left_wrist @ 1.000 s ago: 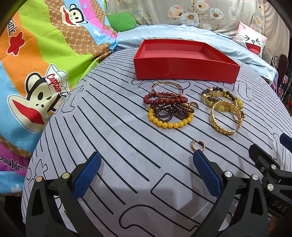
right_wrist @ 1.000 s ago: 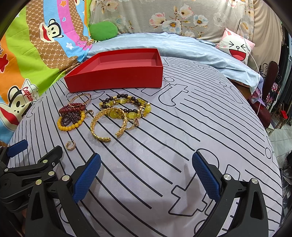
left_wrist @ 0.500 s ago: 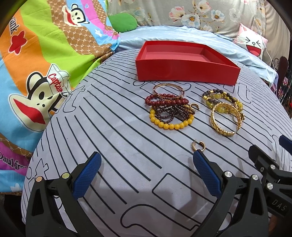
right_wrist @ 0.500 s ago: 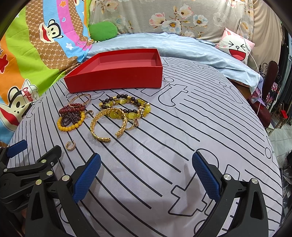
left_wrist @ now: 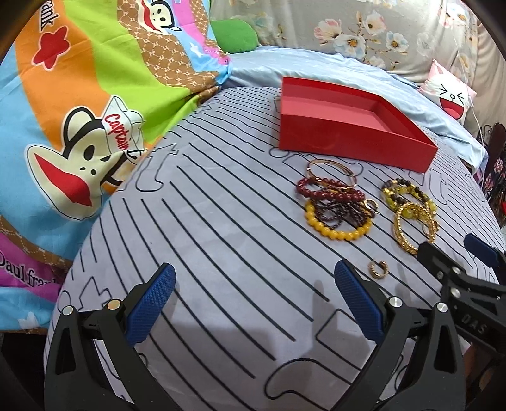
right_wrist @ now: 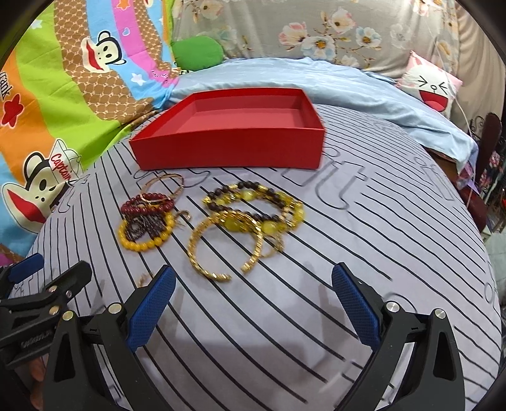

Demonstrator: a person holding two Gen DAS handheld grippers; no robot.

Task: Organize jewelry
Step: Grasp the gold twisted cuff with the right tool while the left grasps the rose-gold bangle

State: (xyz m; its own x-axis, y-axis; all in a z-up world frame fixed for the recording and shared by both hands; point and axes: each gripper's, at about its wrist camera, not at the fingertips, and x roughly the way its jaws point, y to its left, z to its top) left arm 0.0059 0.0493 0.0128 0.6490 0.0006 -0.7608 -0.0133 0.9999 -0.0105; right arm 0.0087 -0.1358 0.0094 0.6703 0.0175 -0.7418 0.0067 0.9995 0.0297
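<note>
An empty red box (left_wrist: pixel 351 139) (right_wrist: pixel 234 148) stands at the far side of the striped grey cloth (left_wrist: pixel 221 221). Before it lies jewelry: a pile of dark red, brown and yellow bead bracelets (left_wrist: pixel 335 205) (right_wrist: pixel 147 218), a thin gold bangle (left_wrist: pixel 330 167), yellow and dark bead bracelets (left_wrist: pixel 408 196) (right_wrist: pixel 253 199), a gold cuff (left_wrist: pixel 408 227) (right_wrist: pixel 221 246) and a small gold hoop earring (left_wrist: pixel 378 269). My left gripper (left_wrist: pixel 253 303) is open and empty, left of the earring. My right gripper (right_wrist: pixel 253 306) is open and empty, just short of the gold cuff.
A colourful cartoon-monkey blanket (left_wrist: pixel 79 126) lies to the left. A light blue sheet (right_wrist: pixel 316 82), a floral cushion (right_wrist: pixel 348 28) and a pink cartoon pillow (right_wrist: pixel 433 85) lie behind the box. The cloth drops off at the right edge (right_wrist: pixel 484 253).
My right gripper has moved forward toward the jewelry; the cuff and box look nearer. My left gripper has shifted left, so the earring now lies outside its right finger.
</note>
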